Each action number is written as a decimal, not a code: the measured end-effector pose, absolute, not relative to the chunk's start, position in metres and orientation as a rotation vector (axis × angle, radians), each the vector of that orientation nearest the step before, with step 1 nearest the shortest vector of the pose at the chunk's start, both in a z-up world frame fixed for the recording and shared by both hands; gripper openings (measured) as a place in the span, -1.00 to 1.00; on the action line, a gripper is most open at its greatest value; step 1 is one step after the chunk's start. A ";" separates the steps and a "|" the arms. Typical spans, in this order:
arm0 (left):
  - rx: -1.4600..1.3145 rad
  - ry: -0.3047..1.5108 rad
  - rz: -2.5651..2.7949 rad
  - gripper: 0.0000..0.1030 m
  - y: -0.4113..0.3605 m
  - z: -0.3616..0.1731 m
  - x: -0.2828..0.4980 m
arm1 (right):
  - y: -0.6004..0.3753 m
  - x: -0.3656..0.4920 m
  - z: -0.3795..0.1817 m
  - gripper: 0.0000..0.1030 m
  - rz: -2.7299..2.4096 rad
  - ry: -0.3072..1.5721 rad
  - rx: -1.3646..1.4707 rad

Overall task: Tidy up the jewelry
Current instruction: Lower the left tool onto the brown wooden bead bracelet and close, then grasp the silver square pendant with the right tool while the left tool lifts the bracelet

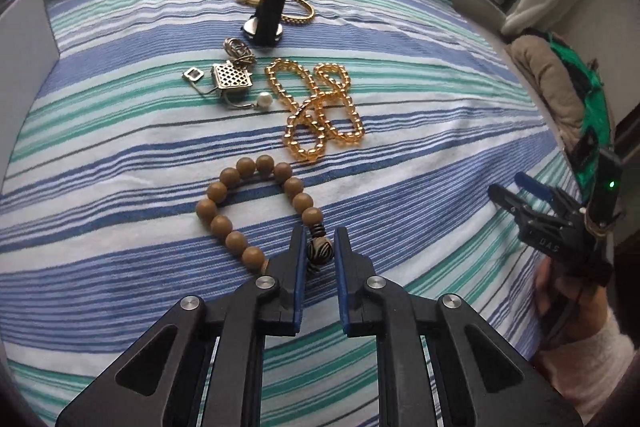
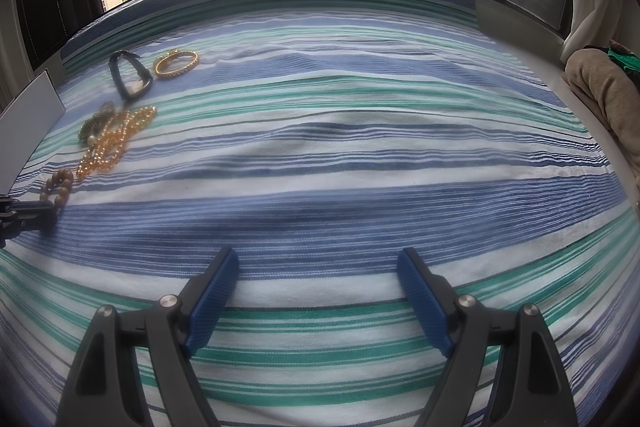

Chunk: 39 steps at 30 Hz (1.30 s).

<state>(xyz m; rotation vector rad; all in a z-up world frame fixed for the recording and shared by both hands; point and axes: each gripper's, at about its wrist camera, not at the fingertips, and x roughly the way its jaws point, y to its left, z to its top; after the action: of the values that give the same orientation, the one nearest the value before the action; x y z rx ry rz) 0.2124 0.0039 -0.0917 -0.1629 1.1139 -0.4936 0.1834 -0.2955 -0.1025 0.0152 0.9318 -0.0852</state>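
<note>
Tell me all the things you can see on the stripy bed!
Stripy sheet: one, blue, teal and white, under everything.
Wooden bead bracelet: one, brown with a striped bead, nearest the left claw.
Amber bead necklace: one, golden yellow, looped, middle of the row.
Pearl: one, white, left of the necklace.
Silver trinkets: a small cluster, silver, beside the pearl.
Black watch: one, black strap, farther back.
Gold bangle: one, gold, behind the watch.
Folded cloth: one, tan, off the right edge.
Left claw: black with blue pads, either side of the striped bead, not squeezed shut.
Right claw: wide open, holding nothing.
</note>
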 end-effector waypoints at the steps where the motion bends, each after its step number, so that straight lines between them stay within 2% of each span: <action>1: -0.242 1.103 -0.491 -0.78 0.016 -0.089 0.208 | -0.295 0.183 -0.103 0.63 -0.085 0.932 0.015; 8: -0.649 0.966 -0.516 -0.78 0.084 -0.058 0.172 | -0.296 0.183 -0.103 0.63 -0.085 0.932 0.015; 14: -0.693 0.886 -0.490 -0.78 0.107 -0.031 0.137 | -0.296 0.183 -0.102 0.63 -0.083 0.932 0.016; 16: -0.695 0.863 -0.460 -0.77 0.116 -0.027 0.124 | -0.291 0.184 -0.099 0.63 -0.075 0.985 0.010; 21: -0.689 0.819 -0.403 -0.77 0.133 -0.025 0.104 | -0.249 0.211 -0.059 0.60 0.185 1.032 0.263; 23: -0.685 0.808 -0.390 -0.77 0.138 -0.024 0.099 | -0.217 0.242 -0.046 0.40 0.314 1.059 0.338; 24: -0.683 0.805 -0.381 -0.77 0.141 -0.023 0.096 | -0.198 0.261 -0.045 0.05 0.372 1.092 0.365; 25: -0.683 0.802 -0.374 -0.77 0.145 -0.022 0.094 | -0.179 0.280 -0.047 -0.17 0.415 1.129 0.384; 31: -0.712 0.765 -0.333 -0.77 0.172 -0.018 0.071 | -0.096 0.367 -0.073 -0.26 0.342 1.181 0.260; 39: -0.700 0.761 -0.288 -0.77 0.192 -0.021 0.061 | -0.053 0.394 -0.103 -0.29 0.199 1.183 0.076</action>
<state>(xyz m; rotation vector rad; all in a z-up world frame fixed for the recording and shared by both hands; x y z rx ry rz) 0.0606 0.1921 -0.0207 -0.6999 0.7610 -0.2881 0.3942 -0.0527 -0.1029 0.0764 1.1831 0.1990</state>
